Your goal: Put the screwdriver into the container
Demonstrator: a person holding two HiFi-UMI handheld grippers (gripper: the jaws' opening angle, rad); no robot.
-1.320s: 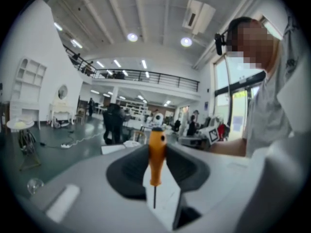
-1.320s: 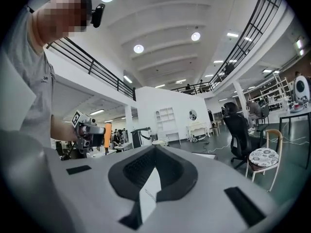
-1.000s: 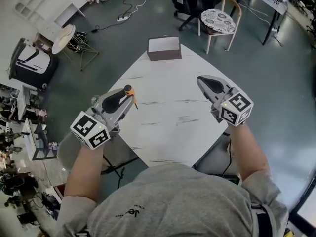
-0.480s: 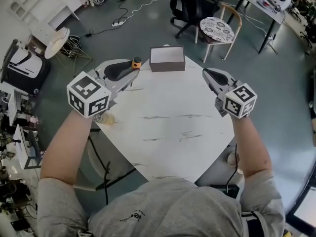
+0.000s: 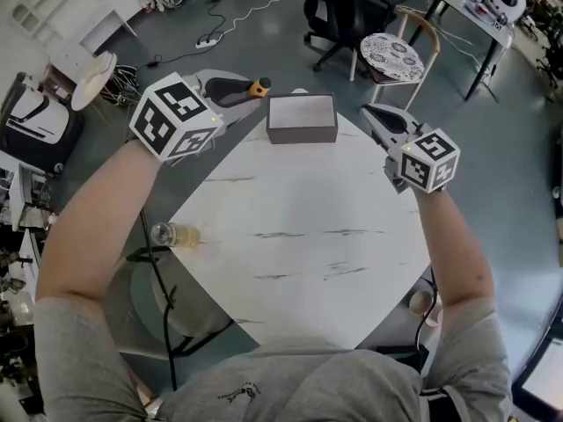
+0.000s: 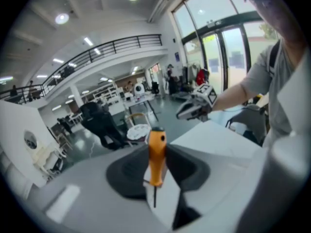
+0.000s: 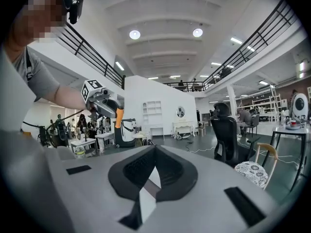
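An orange-handled screwdriver [image 5: 259, 86] sits crosswise in my left gripper [image 5: 246, 89], which is shut on it just off the far left corner of the container. In the left gripper view the handle [image 6: 156, 154] stands upright between the black pads, with its thin shaft pointing toward the camera. The container [image 5: 302, 118] is a shallow grey-brown box with a pale inside, at the far end of the white marbled table [image 5: 299, 236]. My right gripper [image 5: 369, 113] hovers to the right of the box with its jaws together and nothing in them. In the right gripper view its tips [image 7: 154, 148] meet.
A small clear bottle [image 5: 172, 234] lies at the table's left edge. Behind the table stand a chair with a patterned seat [image 5: 389, 47] and a black office chair [image 5: 334, 7]. A cup [image 5: 421, 303] sits on the floor at the right.
Both grippers have moved toward the table's far end. The left one carried the screwdriver from the left edge up beside the box and rolled over. The right one drew level with the box.
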